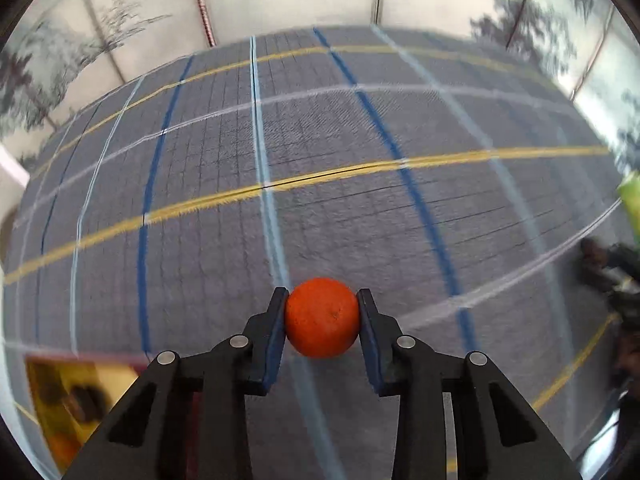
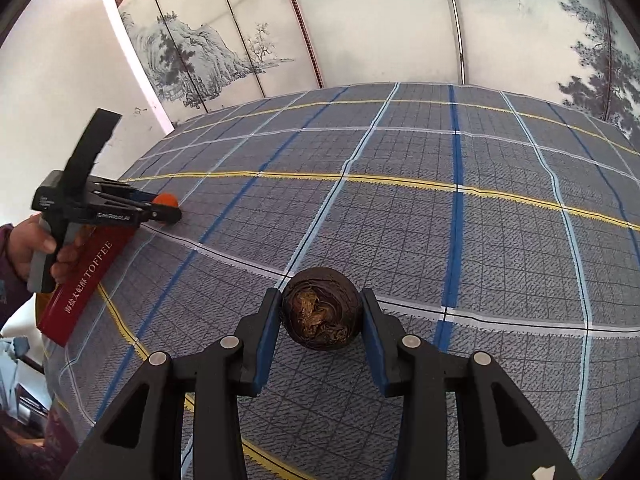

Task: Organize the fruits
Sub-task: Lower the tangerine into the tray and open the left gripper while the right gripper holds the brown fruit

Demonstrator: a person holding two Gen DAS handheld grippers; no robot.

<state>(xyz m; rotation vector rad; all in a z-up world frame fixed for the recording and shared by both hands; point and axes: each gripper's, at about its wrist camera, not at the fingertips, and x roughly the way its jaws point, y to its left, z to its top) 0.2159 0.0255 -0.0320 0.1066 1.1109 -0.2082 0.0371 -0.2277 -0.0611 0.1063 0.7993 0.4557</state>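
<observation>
My left gripper [image 1: 322, 300] is shut on a round orange fruit [image 1: 322, 317], held above the checked tablecloth [image 1: 320, 160]. It also shows in the right wrist view [image 2: 170, 210] at the far left, over a red toffee box [image 2: 86, 280], with the orange fruit [image 2: 166, 199] between its fingers. My right gripper [image 2: 320, 300] holds a dark brown round fruit [image 2: 320, 314] between its blue pads, just above the tablecloth [image 2: 400, 220].
A yellow and red box [image 1: 76, 396] lies at the lower left of the left wrist view. A green object [image 1: 630, 200] and a dark blurred shape [image 1: 616, 280] sit at its right edge. A painted folding screen [image 2: 360, 20] stands behind the table.
</observation>
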